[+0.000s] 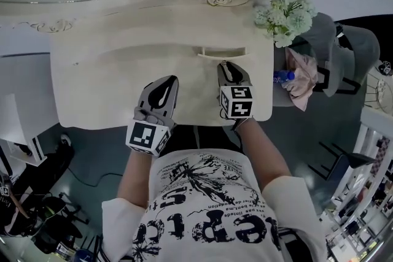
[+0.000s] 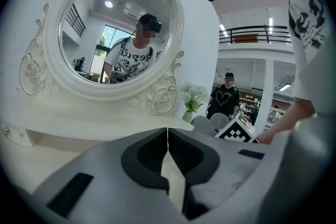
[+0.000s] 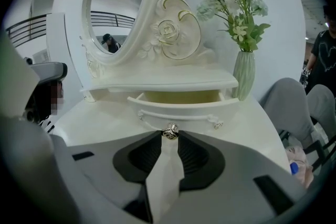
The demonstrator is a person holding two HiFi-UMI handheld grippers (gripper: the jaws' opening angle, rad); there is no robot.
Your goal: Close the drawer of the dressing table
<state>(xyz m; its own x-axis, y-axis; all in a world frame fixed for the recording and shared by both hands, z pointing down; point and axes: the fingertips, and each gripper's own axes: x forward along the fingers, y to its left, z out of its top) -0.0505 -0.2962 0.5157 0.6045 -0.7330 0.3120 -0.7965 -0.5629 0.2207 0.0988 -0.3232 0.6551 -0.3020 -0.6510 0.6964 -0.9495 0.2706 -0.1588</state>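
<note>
1. The drawer (image 3: 181, 107) sits mid-frame in the right gripper view, pulled out below the mirror (image 3: 118, 2). Its long axis runs left-right and its front faces the camera.
2. A vase (image 3: 243, 73) stands just right of it on the worktop (image 1: 92, 89).
3. The right tool (image 3: 169, 138) slopes down, jaws apart, tips flanking the knob (image 3: 169, 131). The left tool (image 2: 167, 134) is clenched on nothing, lower centre in the head view.

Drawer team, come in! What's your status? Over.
Left gripper shut, empty. Right gripper open, tips at the knob. Drawer pulled out. Vase beside it, not blocking.
</note>
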